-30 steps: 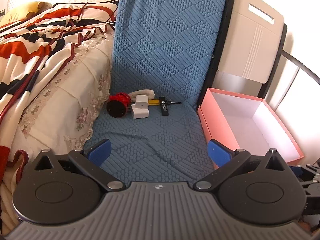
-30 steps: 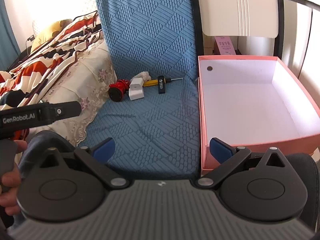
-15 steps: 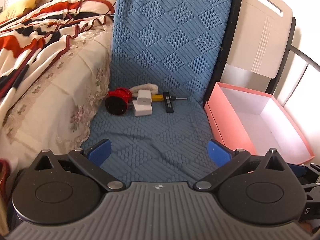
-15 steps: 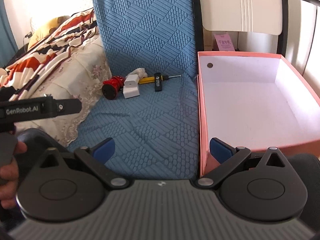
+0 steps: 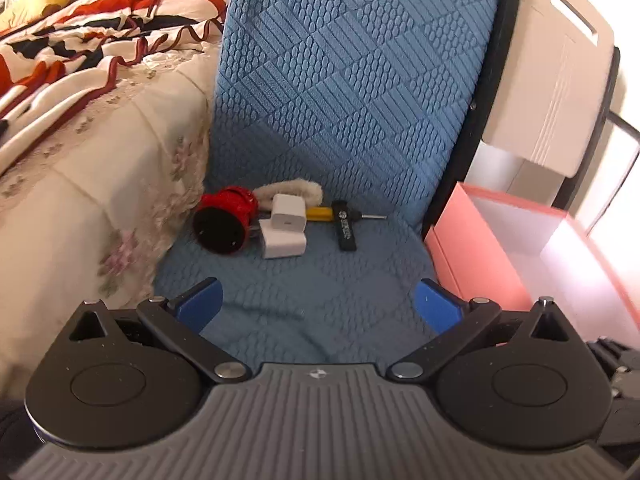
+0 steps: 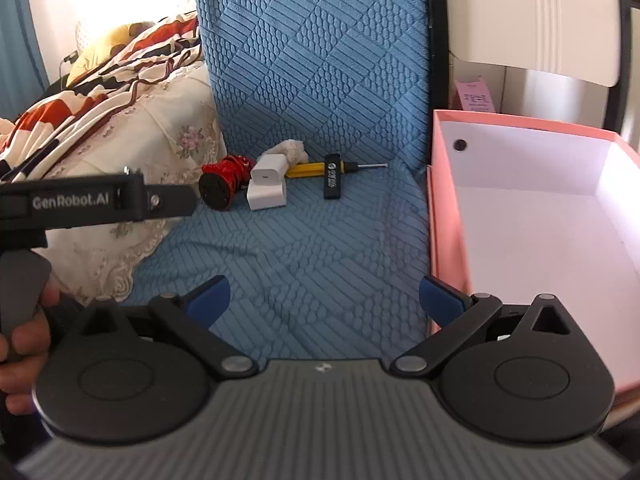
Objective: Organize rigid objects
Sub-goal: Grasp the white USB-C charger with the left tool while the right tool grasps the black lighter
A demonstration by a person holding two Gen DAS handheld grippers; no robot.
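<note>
Two grippers hover low over a blue quilted chair cover (image 5: 320, 272), both with their blue-padded fingers spread wide and nothing between them. The left gripper (image 5: 318, 306) faces the small cluster of objects at the back of the seat, ahead of it and slightly to its left, well apart from its fingertips. The right gripper (image 6: 324, 300) sees the same cluster farther ahead and to its left. In that cluster, a red round object with a black face (image 5: 226, 222) lies leftmost, touching two white charger blocks (image 5: 285, 226) stacked one on the other. Behind them rests a pale fluffy piece (image 5: 290, 192). Just right of the chargers lies a yellow-handled screwdriver (image 5: 344, 216) with a black crossbar. An open pink box (image 6: 528, 216) with a white interior stands beside the seat on the right.
</note>
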